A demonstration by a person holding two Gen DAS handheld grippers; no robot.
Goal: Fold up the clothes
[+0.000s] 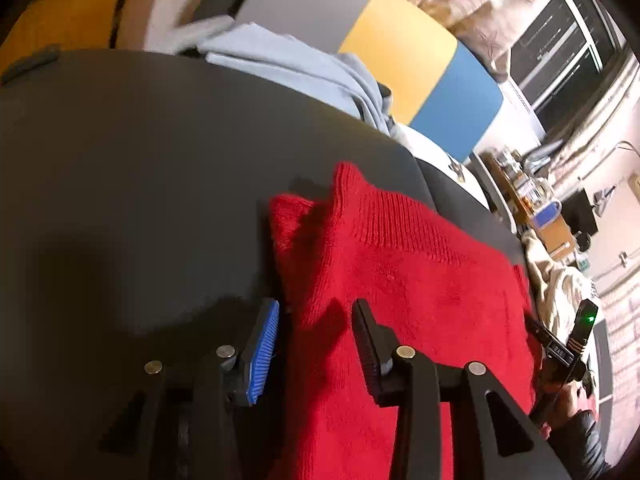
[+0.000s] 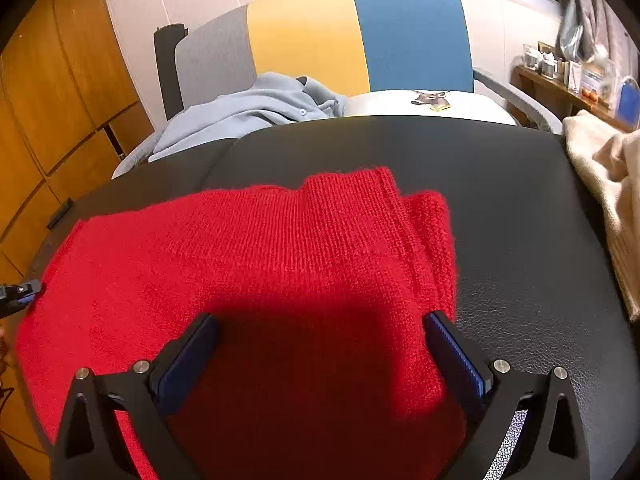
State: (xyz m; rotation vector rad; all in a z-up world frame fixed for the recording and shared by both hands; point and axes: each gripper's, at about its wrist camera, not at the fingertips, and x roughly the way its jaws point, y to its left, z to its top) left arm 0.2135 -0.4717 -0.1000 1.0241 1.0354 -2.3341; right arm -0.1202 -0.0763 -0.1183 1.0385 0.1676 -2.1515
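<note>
- The right gripper [image 2: 320, 356] is spread wide over the red sweater [image 2: 256, 264], gripping nothing.
- The left gripper [image 1: 316, 344] straddles the sweater's edge, parted.
- The sweater lies folded on the black table [image 2: 500, 200]; its near part is cut off.
- A blue garment [image 2: 248, 112] lies beyond, partly hidden.

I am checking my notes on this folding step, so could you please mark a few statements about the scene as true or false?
1. The red knitted sweater lies on a black leather-like surface. True.
2. The right gripper is clamped on the sweater. False: its jaws stand wide open above it.
3. A light blue garment lies beyond the black surface. True.
4. The left gripper is shut. False: its jaws are apart at the sweater's edge.
5. The chair back behind is plain green. False: grey, yellow and blue panels.
</note>
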